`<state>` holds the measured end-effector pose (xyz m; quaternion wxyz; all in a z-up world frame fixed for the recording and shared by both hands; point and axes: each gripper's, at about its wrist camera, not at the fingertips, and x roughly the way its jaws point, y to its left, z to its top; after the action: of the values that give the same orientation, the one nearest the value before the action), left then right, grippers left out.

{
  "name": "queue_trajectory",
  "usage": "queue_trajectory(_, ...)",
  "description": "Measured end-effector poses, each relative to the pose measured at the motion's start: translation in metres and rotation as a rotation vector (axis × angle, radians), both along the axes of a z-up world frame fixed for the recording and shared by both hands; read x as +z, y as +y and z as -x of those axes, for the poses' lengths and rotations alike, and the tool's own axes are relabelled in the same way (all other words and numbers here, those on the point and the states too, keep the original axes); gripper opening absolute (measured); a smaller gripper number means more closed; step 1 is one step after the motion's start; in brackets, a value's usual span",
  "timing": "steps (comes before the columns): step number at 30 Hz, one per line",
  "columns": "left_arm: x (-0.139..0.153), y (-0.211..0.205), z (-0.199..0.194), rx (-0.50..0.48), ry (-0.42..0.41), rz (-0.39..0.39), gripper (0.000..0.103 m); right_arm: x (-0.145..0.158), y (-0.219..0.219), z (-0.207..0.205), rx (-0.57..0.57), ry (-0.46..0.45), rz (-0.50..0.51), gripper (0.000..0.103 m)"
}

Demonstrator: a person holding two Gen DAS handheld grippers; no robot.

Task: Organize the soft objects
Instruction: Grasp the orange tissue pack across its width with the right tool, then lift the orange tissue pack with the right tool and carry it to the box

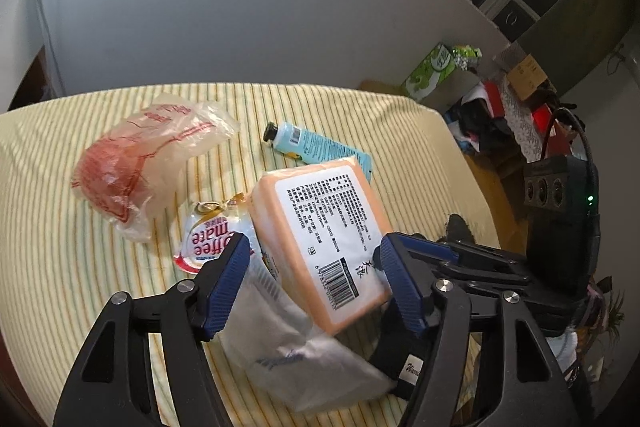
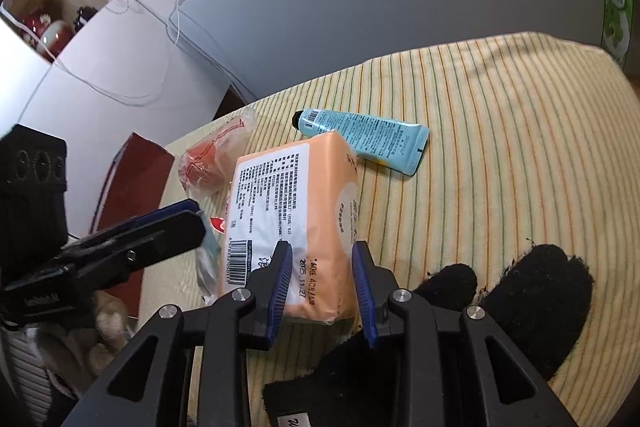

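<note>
A: Gripping check first. Right tongs (image 2: 320,283)?
B: Blue pads sit on both sides of the peach plastic-wrapped tissue pack (image 2: 296,211), at its near end. Pads look to touch the wrap, narrow gap, pack tilted up off the striped yellow cloth on the counter (image 2: 500,155).
A: Left tongs (image 1: 312,279)?
B: About half open. Tissue pack (image 1: 320,239) and a white translucent pouch (image 1: 288,339) lie between the fingers, but the pads aren't pressing on either. No hold.
A: Other soft stuff?
B: Light blue squeeze tube with black cap (image 1: 308,147) lies flat just behind the pack. Clear plastic bag with red printing (image 1: 136,163) off to the left in the left wrist view. Coffee mate sachet (image 1: 212,243) by the left finger, partly under the pack. Black sock (image 2: 528,307) near the right tongs.
</note>
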<state>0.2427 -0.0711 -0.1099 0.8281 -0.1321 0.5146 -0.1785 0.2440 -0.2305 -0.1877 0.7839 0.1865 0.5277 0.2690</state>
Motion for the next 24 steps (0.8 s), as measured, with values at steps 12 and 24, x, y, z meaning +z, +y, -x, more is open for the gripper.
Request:
queue_trajectory(12, 0.004, -0.008, -0.016, -0.02, 0.034, -0.043, 0.067, -0.004, -0.013, 0.002, 0.002, 0.039, -0.057, 0.028)
queue_trajectory(24, -0.022, -0.008, 0.009, -0.075, 0.079, 0.015, 0.067, 0.002, -0.046, -0.003, -0.052, 0.06, -0.141, 0.028)
